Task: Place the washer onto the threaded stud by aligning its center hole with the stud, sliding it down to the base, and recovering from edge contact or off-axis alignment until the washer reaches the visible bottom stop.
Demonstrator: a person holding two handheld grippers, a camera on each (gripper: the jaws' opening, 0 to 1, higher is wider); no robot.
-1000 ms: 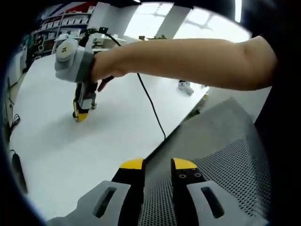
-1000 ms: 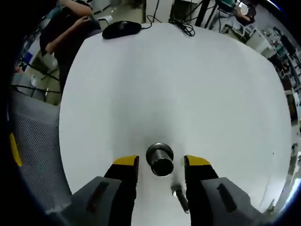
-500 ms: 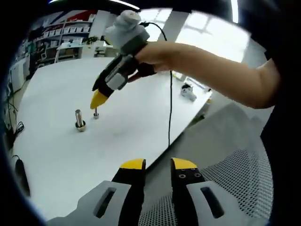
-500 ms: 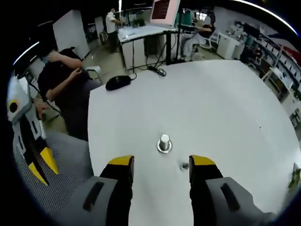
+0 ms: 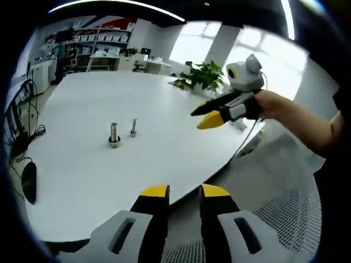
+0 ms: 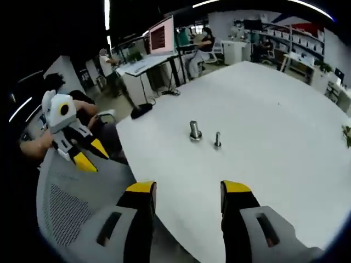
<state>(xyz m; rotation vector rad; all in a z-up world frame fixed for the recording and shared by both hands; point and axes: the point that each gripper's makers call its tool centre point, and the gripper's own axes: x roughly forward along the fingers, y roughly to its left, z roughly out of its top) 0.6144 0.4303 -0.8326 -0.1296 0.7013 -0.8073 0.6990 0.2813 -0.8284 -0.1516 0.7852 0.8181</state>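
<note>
Both hand-held grippers retreated past table (image 6: 285,164) edge.

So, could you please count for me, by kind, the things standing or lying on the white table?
Threaded studs standing upright: 2, a thicker one with a washer at its base and a thinner one beside it.
Dark computer mouse: 1, near the table edge.
Total: 3

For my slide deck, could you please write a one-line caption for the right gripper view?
Open right hand-held gripper hangs off the white table's edge, two upright studs standing untouched ahead.
</note>
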